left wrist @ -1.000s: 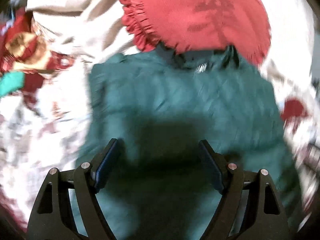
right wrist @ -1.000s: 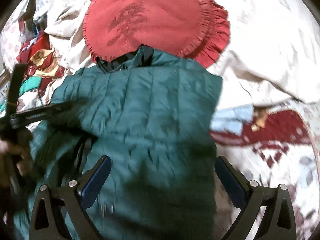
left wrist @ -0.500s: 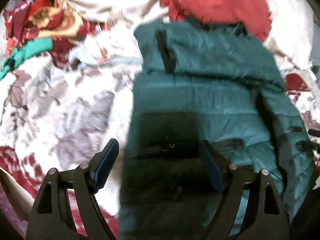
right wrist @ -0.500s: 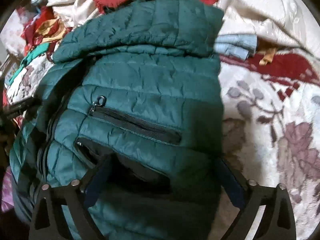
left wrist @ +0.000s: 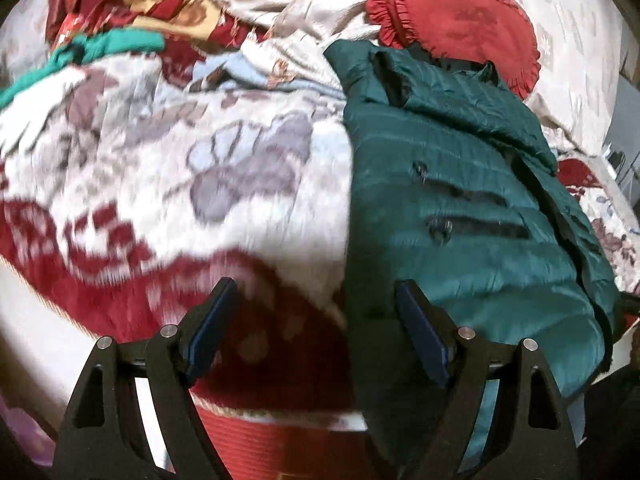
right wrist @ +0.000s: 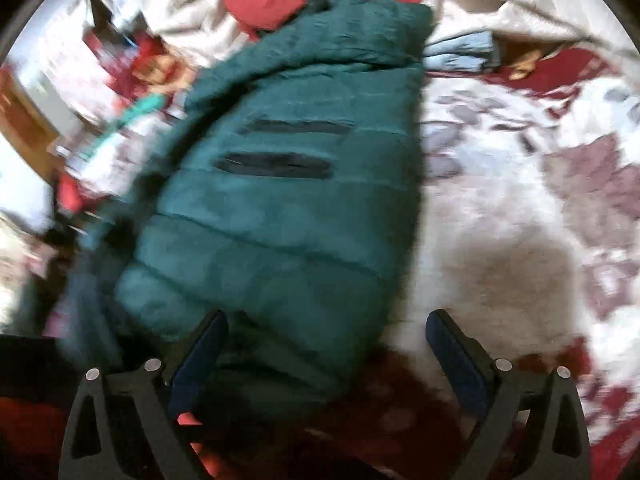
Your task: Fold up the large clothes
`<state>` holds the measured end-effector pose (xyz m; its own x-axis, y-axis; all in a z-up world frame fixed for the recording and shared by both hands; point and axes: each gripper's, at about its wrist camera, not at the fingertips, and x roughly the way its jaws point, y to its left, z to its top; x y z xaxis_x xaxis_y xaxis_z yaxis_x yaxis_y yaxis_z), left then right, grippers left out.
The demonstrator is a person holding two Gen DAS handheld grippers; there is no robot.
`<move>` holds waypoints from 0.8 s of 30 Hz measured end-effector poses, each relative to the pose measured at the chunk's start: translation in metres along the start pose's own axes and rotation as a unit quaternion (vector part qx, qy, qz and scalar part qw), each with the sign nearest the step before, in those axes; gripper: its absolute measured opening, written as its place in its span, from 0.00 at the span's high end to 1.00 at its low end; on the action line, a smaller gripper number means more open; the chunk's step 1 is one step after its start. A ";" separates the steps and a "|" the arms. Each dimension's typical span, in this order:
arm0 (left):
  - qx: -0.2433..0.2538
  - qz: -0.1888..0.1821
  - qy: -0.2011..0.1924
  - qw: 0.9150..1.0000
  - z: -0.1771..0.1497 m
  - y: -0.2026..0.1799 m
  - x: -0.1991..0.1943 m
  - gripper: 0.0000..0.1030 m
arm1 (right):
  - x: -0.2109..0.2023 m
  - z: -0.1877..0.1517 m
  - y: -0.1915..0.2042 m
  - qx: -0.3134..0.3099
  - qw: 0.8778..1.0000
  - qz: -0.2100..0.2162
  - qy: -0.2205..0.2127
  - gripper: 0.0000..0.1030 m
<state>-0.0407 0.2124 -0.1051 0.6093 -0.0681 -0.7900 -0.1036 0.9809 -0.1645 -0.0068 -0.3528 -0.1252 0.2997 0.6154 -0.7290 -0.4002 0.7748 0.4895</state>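
Green quilted jacket (left wrist: pixel 460 208) lies folded lengthwise on the floral bedspread (left wrist: pixel 192 168), its collar against the red cushion (left wrist: pixel 452 20), probably narrowed so it can be folded across next. Left tongs (left wrist: pixel 312 320) gape empty, the jacket's edge at their right finger. Right tongs (right wrist: pixel 326 344) also gape empty, straddling the jacket's near right corner.

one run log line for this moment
left gripper: open, empty | right gripper: open, empty | green quilted puffer jacket: folded, on floral bedspread
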 end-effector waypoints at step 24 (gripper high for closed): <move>-0.070 -0.256 0.068 0.962 -0.010 -0.011 0.013 0.17 | 0.028 0.021 0.005 0.005 0.998 0.021 -0.052 0.10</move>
<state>-0.0393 0.1990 -0.1191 0.5005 -0.5686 -0.6528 0.0726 0.7790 -0.6228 0.0176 -0.3284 -0.1337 0.3702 0.6592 -0.6545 -0.4062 0.7485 0.5242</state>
